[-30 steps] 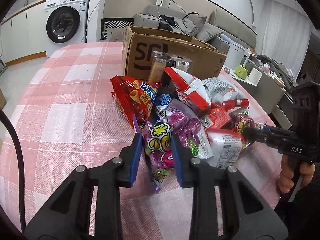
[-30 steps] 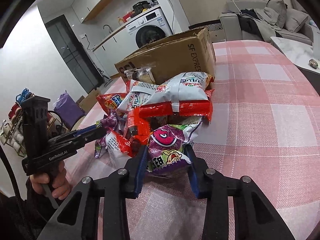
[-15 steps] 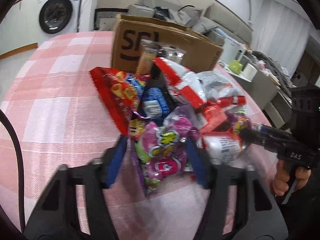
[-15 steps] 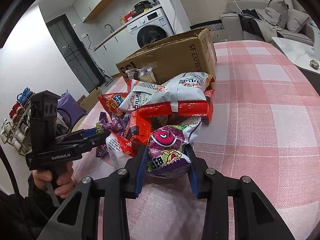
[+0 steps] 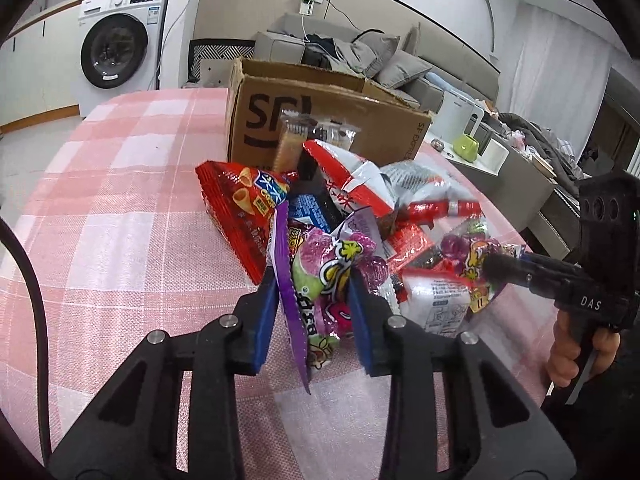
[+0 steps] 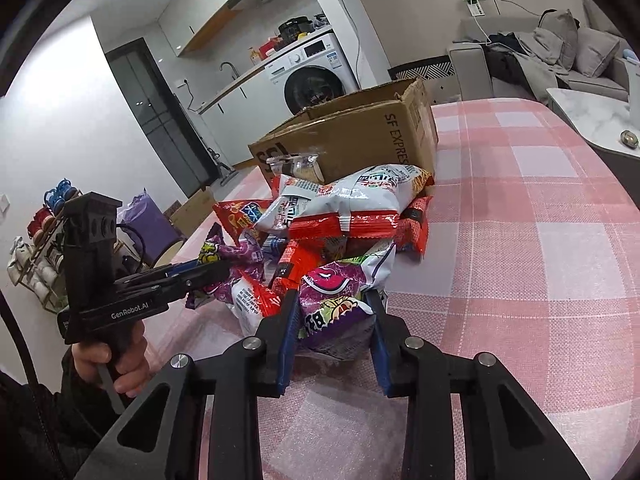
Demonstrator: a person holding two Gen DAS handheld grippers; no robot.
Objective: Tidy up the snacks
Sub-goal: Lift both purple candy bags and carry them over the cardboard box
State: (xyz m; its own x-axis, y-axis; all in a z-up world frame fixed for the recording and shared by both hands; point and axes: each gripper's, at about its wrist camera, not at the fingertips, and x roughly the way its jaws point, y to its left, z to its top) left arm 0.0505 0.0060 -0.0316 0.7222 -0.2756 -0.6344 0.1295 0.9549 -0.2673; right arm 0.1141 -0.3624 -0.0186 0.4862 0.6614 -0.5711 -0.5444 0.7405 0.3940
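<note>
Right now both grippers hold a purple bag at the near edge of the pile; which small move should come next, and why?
Probably lift both bags clear, then carry them toward the cardboard box. The left gripper is shut on a purple-green candy bag, and the right gripper on a purple bag.

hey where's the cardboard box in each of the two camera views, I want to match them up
Left wrist view: the cardboard box stands upper centre, behind the snack pile, its printed front facing the camera.
Right wrist view: the cardboard box is at centre, a little above the middle, also behind the snack pile, seen corner-on with its side lettering showing.
Shared landmark: the washing machine, which stands beyond the table in both views.
</note>
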